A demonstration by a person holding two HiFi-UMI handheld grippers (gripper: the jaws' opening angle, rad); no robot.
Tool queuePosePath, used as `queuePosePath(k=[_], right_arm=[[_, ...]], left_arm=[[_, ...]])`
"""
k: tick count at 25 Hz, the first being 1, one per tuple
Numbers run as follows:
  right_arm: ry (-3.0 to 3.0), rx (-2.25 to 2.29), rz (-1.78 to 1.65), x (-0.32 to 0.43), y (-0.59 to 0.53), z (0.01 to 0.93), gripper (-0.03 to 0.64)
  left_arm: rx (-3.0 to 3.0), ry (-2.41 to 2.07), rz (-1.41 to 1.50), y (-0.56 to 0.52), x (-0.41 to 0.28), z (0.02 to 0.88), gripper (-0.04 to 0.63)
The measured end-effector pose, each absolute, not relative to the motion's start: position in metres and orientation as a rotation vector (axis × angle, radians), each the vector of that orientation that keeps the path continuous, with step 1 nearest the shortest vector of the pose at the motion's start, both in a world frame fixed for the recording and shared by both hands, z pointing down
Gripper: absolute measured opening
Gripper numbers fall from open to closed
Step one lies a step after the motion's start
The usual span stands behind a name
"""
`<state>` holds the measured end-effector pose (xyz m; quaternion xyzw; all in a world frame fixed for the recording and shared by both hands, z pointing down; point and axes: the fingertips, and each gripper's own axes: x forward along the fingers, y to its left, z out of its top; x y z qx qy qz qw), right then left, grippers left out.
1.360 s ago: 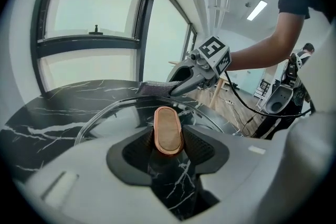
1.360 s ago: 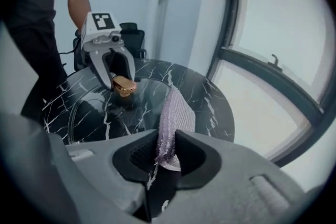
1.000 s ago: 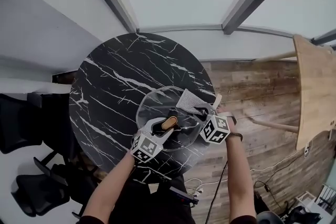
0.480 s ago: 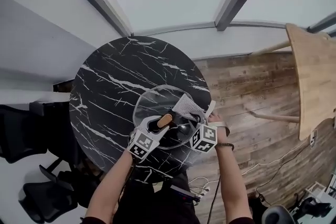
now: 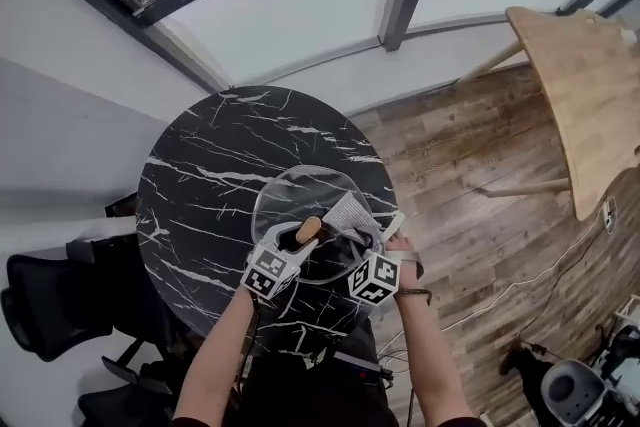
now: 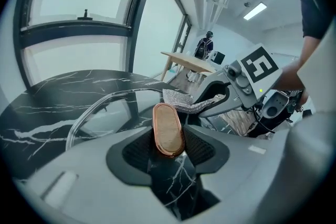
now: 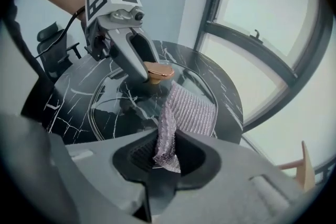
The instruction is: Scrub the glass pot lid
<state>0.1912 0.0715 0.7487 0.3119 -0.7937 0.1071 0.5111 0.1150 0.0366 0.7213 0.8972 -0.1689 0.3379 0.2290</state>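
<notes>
On the round black marble table (image 5: 210, 175), toward its near edge: glass pot lid (image 5: 300, 200) lying knob-up, 2 handheld tools over it. Left gripper (image 6: 169, 150) pinches the copper-rimmed knob (image 6: 167, 128) between its pads, steadying the lid. Right gripper (image 7: 167, 157) is clamped on a bunched corner of a silver mesh scrubbing cloth (image 7: 189, 107); the loose end drapes onto the glass just right of the knob.

Step in hand looks like scrubbing the lid's top face. To do it well — grip the knob firmly so the lid cannot spin or skate, press the cloth flat, work short overlapping strokes from knob out to rim, and avoid dragging the lid off the near edge.

Containers: none in view; marble shows through the glass, and I see nothing holding water or soap.
</notes>
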Motion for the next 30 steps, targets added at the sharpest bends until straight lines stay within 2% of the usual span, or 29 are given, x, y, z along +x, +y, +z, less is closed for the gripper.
queuePosePath(k=[19, 24, 27, 30], right_arm=[[-1.759, 1.019, 0.478, 0.172, 0.112, 0.745, 0.08], [-1.755, 1.02, 0.498, 0.153, 0.114, 0.747, 0.08], [-1.751, 1.032, 0.507, 0.146, 0.115, 0.746, 0.08], [-1.732, 1.039, 0.512, 0.142, 0.116, 0.746, 0.08]], left_arm=[[2.448, -0.344, 0.889, 0.039, 0.126, 0.717, 0.193], [2.442, -0.296, 0.898, 0.035, 0.114, 0.717, 0.195], [2.433, -0.283, 0.858, 0.036, 0.111, 0.713, 0.223], [2.415, -0.28, 0.827, 0.035, 0.105, 0.71, 0.214]])
